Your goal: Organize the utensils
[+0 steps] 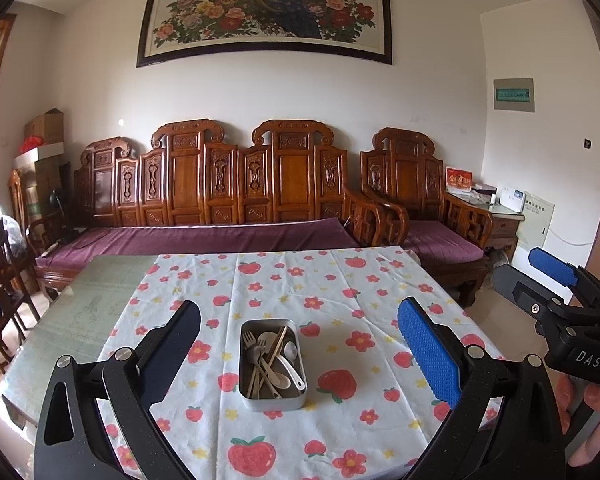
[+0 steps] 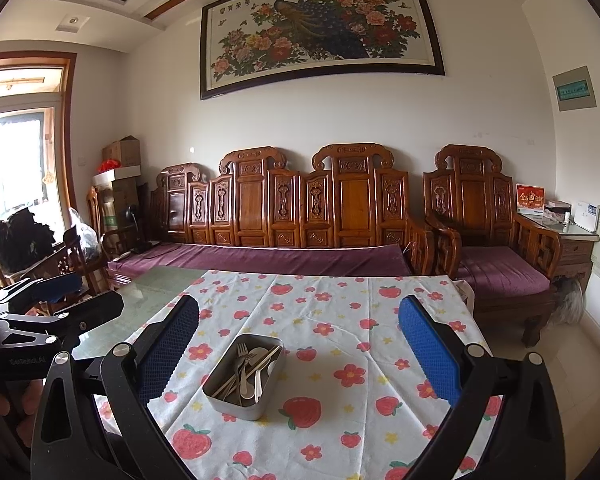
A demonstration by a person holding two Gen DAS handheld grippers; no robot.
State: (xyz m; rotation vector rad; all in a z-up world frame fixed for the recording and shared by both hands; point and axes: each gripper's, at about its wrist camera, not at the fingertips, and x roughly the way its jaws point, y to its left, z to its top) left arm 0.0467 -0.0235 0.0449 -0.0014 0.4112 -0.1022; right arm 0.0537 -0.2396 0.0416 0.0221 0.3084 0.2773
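A rectangular metal tin (image 1: 272, 402) stands on the strawberry-print tablecloth (image 1: 340, 280). It holds a jumble of utensils (image 1: 270, 360): forks, pale spoons and chopsticks. My left gripper (image 1: 299, 306) hovers above the near side of the table, open and with nothing in it, and the tin shows between its fingers. The right gripper (image 1: 518, 264) floats off the table's right side, a hand (image 1: 592, 412) on its grip. In the right wrist view the tin (image 2: 236, 406) sits low and left of centre with the utensils (image 2: 248, 368) inside. My right gripper (image 2: 299, 302) is open and empty. The left gripper (image 2: 100, 290) shows at the left edge.
The cloth covers only the right part of the glass table top (image 1: 80, 312), which is bare on the left. A carved wooden sofa (image 1: 228, 184) with purple cushions runs behind the table. An armchair (image 1: 428, 208) stands at the right and a wooden chair (image 1: 0, 280) at the left.
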